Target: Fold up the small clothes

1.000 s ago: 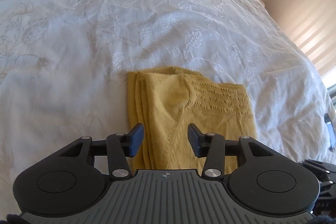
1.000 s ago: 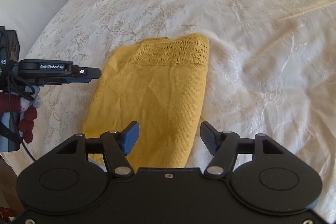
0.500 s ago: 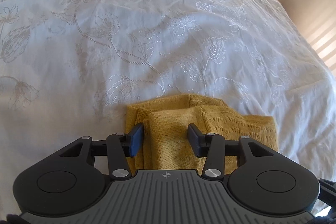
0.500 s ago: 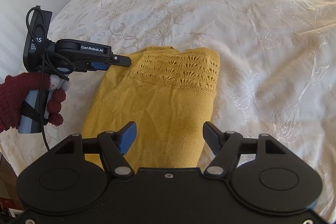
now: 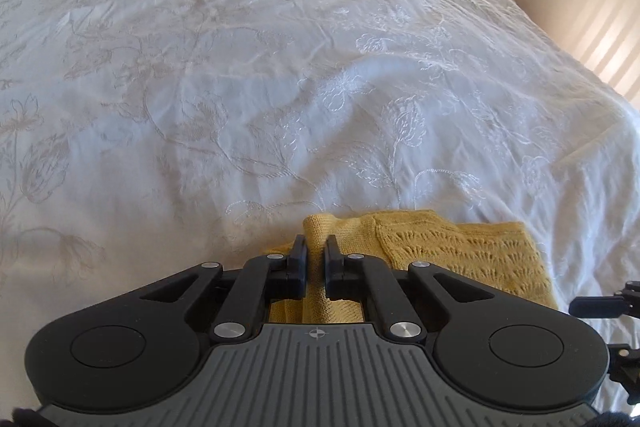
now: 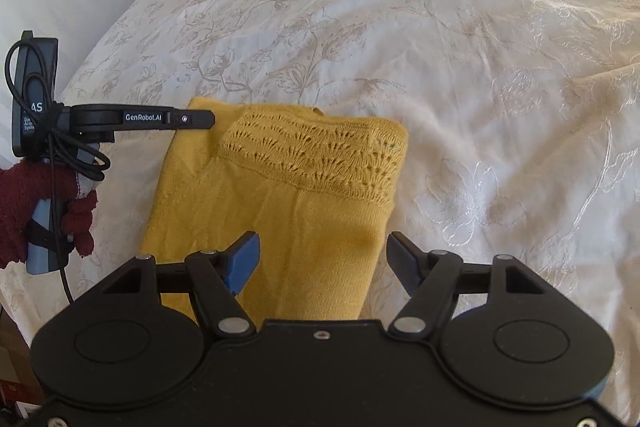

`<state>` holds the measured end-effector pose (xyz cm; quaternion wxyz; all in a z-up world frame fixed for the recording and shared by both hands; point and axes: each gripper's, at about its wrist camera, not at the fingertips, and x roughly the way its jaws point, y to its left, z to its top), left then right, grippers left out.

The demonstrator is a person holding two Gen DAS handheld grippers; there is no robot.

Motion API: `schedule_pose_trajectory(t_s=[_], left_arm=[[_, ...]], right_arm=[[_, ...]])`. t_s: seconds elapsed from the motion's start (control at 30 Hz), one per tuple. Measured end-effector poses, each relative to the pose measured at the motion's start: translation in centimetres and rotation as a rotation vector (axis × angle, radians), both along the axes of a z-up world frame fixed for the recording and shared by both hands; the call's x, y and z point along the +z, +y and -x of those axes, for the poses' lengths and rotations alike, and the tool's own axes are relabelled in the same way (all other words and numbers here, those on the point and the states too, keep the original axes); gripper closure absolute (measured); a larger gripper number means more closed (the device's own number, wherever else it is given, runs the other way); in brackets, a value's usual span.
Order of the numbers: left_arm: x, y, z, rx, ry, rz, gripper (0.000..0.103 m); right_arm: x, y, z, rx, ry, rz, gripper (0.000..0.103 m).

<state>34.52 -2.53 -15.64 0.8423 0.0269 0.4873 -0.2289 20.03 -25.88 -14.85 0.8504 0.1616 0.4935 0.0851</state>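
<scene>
Mustard knit garment (image 5: 460,251): left gripper (image 5: 316,259) newly clamped on its corner, right gripper (image 6: 322,259) spread above; fold-lift ready.

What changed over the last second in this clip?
The left gripper moved up to the far corner of the yellow garment and shut its fingers on a pinch of the knit there. The right gripper crept slightly forward over the near end, fingers open, holding nothing. The garment stays folded on the bedspread.

Left hand-held gripper (image 5: 316,259) pinches yellow knit garment's (image 5: 460,255) corner fold on white embroidered bedspread (image 5: 240,87).
</scene>
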Motion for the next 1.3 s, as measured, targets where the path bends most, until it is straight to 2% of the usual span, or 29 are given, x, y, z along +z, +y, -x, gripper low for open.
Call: schedule_pose_trajectory(t_s=[0.13, 0.23, 0.3, 0.33, 0.37, 0.43, 0.57, 0.7, 0.8, 0.9, 1.0, 1.07, 1.13, 1.2, 1.3], left_arm=[[-1.3, -0.1, -0.5, 0.002, 0.02, -0.015, 0.095], [-2.4, -0.5, -0.9, -0.054, 0.039, -0.047, 0.091], [-2.5, -0.5, -1.2, -0.092, 0.022, -0.075, 0.082], [-2.4, -0.5, -1.4, -0.098, 0.013, -0.097, 0.069], [-2.1, -0.4, -1.5, -0.097, 0.006, -0.114, 0.061], [-1.1, 0.3, -1.8, -0.085, 0.004, -0.117, 0.061], [2.3, 1.5, 0.5, -0.094, -0.06, -0.07, 0.059], [3.5, 1.3, 4.9, -0.161, -0.027, -0.031, 0.055], [2.9, 0.5, 8.8, -0.242, -0.001, -0.043, 0.055], [1.3, 0.4, 11.5, -0.308, 0.043, -0.068, 0.055], [-0.7, 1.4, 12.8, -0.356, 0.055, -0.156, 0.054], [-2.2, 2.9, 12.6, -0.342, 0.099, -0.22, 0.049], [-2.6, 4.7, 11.9, -0.277, 0.139, -0.177, 0.041], [-2.0, 5.4, 11.2, -0.212, 0.159, -0.168, 0.041], [-0.2, 5.8, 11.1, -0.132, 0.133, -0.121, 0.043]], right_arm=[[-0.9, -0.5, -2.7, -0.025, 0.004, 0.047, 0.028], [-3.0, -1.2, -4.9, -0.027, 0.045, 0.11, 0.028], [-4.7, -2.1, -6.2, -0.04, 0.089, 0.136, 0.022], [-5.2, -2.7, -6.6, -0.057, 0.104, 0.13, 0.015], [-5.4, -3.1, -6.9, -0.075, 0.112, 0.121, 0.013], [-4.8, -3.6, -6.9, -0.109, 0.104, 0.103, 0.013], [-2.9, -3.9, -5.2, -0.133, 0.053, 0.059, 0.013], [-1.7, -3.0, -2.3, -0.101, 0.053, 0.029, 0.012], [-1.3, -1.8, 0.2, -0.047, 0.072, 0.008, 0.012], [-1.4, -0.1, 2.8, 0.062, 0.113, 0.014, 0.011], [-2.8, 0.7, 5.2, 0.143, 0.179, 0.088, 0.011], [-4.0, 0.3, 6.3, 0.141, 0.227, 0.151, 0.01], [-4.0, -0.6, 6.8, 0.095, 0.231, 0.127, 0.01], [-3.2, -0.9, 6.9, 0.066, 0.211, 0.112, 0.009], [-1.4, -0.9, 6.7, 0.06, 0.144, 0.093, 0.009]])
